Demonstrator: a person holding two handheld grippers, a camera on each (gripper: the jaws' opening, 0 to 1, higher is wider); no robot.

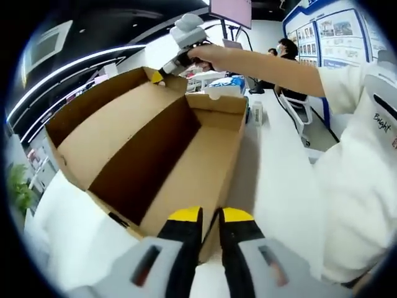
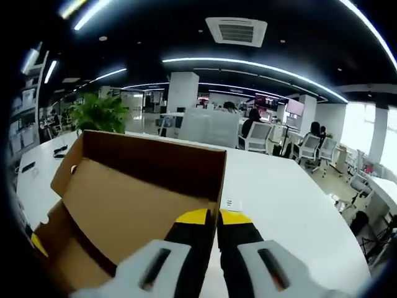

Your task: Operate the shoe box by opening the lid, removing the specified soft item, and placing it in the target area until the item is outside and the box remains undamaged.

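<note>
The brown cardboard shoe box (image 1: 192,174) lies on a white table (image 1: 285,155) with its hinged lid (image 1: 118,124) swung up to the left. The part of its inside that I see is bare cardboard. My left gripper (image 1: 212,215) is shut on the near end wall of the box, which passes between its yellow tips. At the far corner of the lid, my right gripper (image 1: 158,77) is held by a hand. In the right gripper view, the right gripper (image 2: 214,217) is shut on the edge of the raised lid (image 2: 136,198).
The person's arm (image 1: 267,65) and white sleeve (image 1: 360,161) reach over the right side of the table. Small items (image 1: 226,84) sit beyond the box. Office chairs (image 2: 257,136), seated people and a green plant (image 2: 99,115) stand past the table (image 2: 285,205).
</note>
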